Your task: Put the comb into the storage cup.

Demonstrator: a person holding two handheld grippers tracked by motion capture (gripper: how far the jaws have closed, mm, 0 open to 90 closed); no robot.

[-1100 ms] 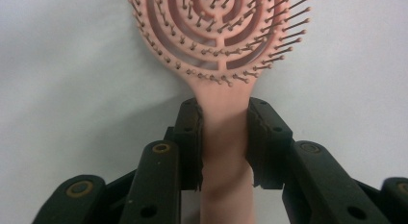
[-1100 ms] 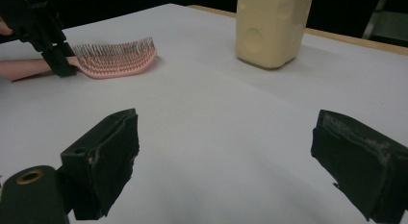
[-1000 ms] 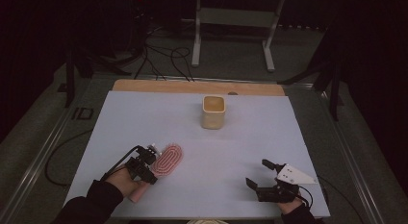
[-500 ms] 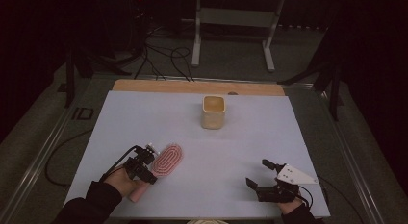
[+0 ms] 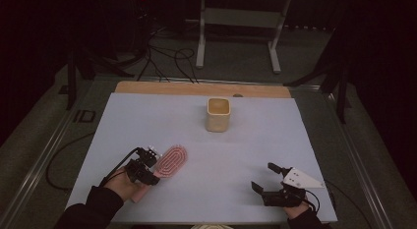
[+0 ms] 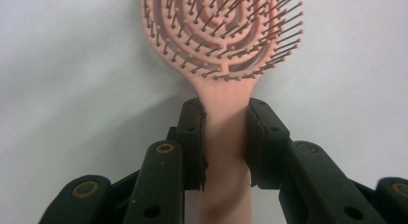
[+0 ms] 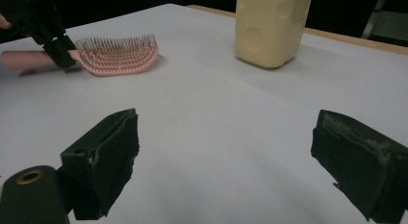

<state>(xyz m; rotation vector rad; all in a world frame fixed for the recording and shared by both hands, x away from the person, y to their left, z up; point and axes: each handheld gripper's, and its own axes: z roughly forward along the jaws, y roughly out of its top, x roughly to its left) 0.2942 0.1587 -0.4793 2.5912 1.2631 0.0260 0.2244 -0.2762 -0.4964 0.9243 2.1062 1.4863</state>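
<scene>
High view: the left tongs [image 5: 150, 165] are clamped on the handle of a pink hairbrush [image 5: 169, 161], which lies on the pale tabletop [image 5: 255, 140] nearer the person than the cream cup [image 5: 218, 114] and off to its left. The brush head points up toward the cup; the handle end sticks out under the person's left hand [image 5: 123, 182]. The right tongs [image 5: 268, 176] rest low on the tabletop, nearer than the cup and to its right, well apart from the brush — their jaws stand wide with nothing between them. The cup stands upright near the far wooden edge [image 5: 196, 89] of the tabletop. Beyond it the room is dark: cables [image 5: 162, 57] on the floor and a metal stand [image 5: 236, 22].

Left gripper view: both black jaws press on the brush's pink handle [image 6: 225, 137] just below the head, one on each side, so the left tongs [image 6: 225, 119] grip it firmly. The bristled head [image 6: 219, 31] faces the camera, lying over the plain white surface [image 6: 72, 89].

Right gripper view: the right tongs [image 7: 226, 147] are open wide, holding nothing — only bare tabletop [image 7: 216, 113] lies between the pads. Far off, left of the cup [image 7: 272, 27], the brush [image 7: 118, 56] lies bristles up, with the left tongs [image 7: 53, 41] on its handle.
</scene>
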